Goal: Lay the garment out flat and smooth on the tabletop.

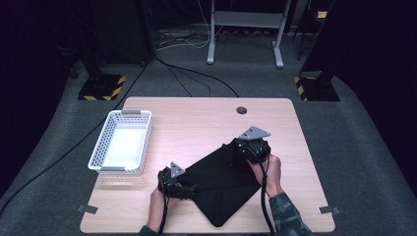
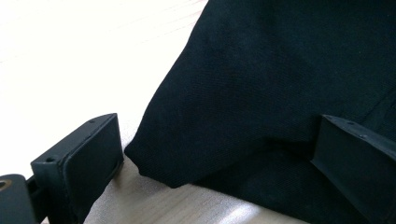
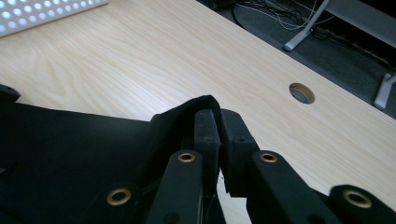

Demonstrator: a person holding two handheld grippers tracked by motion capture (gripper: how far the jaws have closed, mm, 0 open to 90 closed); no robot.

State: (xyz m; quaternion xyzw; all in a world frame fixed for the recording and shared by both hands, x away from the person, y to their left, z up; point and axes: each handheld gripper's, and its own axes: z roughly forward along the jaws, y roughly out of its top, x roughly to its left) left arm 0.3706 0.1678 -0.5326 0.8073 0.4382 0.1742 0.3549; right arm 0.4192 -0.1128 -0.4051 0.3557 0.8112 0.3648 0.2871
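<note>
Black cloth point(image 1: 223, 184) lies diagonally toward the table's point(image 1: 196, 118) near edge; right gripper point(image 3: 218, 133) fingers pinch its far corner, left gripper point(image 2: 212, 154) fingers spread astride its near-left corner.

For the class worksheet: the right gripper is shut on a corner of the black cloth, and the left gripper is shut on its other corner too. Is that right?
Not quite. The left gripper is open: the left gripper view shows its fingers spread either side of the black cloth. The right gripper is indeed shut on a corner.
</note>
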